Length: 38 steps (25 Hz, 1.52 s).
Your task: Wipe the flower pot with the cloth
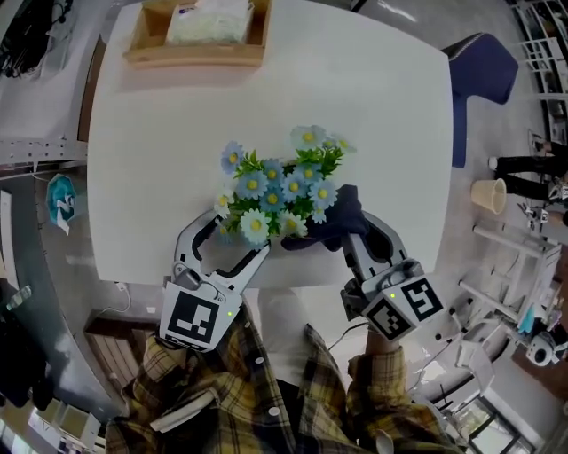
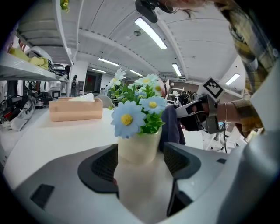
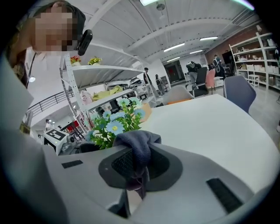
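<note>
The left gripper (image 2: 140,168) is released, its jaws standing either side of the upright cream flower pot (image 2: 138,146) on the white counter (image 1: 373,115) without pressing it. The right gripper (image 3: 136,168), clenched on the dark cloth (image 3: 139,144), holds it just beside the pot's right flank.

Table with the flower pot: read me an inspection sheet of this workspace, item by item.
Surface: white table, no spills seen.
Job's things: flower pot upright near the front edge; dark cloth beside it.
Clutter: wooden tray holding a white pack, far edge.
Grippers: left gripper jaws apart either side of the pot; right gripper shut on the cloth.
Cables: thin lead below the right gripper.
Surroundings: blue chair, paper cup off the table.
</note>
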Available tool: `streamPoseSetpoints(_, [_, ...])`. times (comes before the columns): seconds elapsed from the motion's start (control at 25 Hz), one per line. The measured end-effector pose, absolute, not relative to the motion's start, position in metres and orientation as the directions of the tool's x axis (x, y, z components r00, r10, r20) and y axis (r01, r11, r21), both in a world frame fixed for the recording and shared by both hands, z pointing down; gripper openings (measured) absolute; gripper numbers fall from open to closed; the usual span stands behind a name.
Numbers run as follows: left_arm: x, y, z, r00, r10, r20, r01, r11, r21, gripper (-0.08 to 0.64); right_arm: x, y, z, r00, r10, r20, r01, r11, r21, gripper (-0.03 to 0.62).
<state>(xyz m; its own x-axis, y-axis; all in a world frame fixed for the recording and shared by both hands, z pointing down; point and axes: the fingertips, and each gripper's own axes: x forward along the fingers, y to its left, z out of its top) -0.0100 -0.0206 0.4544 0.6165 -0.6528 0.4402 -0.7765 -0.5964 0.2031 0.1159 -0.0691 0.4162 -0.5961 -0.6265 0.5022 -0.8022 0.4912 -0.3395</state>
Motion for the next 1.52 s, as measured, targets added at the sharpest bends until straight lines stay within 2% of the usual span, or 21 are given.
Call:
streamPoseSetpoints(0.08, [-0.011,-0.026,0.458,0.623,-0.648,0.437,-0.769,-0.611,0.19,0.352,0.114,-0.071,0.428,-0.599,-0.61,0.519,-0.8,0.486,-0.353,0.023])
streamPoseSetpoints(0.4, [-0.002,-0.038,0.466,0.667,-0.604,0.436,-0.722,-0.669,0.176,0.433,0.107,-0.075,0.456,-0.628,-0.542,0.558,-0.778,0.464,-0.424,0.023])
streamPoseSetpoints(0.96, [0.01,-0.054,0.462,0.695,-0.587,0.415,-0.662,-0.748,0.049,0.411,0.1,-0.073,0.468,-0.689,-0.477,0.546,-0.725,0.475,-0.5,0.023])
streamPoseSetpoints(1.28, [0.01,-0.049,0.466,0.729,-0.524,0.44,-0.606,-0.793,0.059,0.403,0.101,-0.076,0.467,-0.701,-0.445,0.558,-0.711,0.503,-0.492,0.023])
streamPoseSetpoints(1.52, [0.025,-0.049,0.469,0.778,-0.437,0.451,-0.518,-0.853,0.069,0.402,0.113,-0.095,0.47,-0.7,-0.421,0.578,-0.707,0.525,-0.474,0.023])
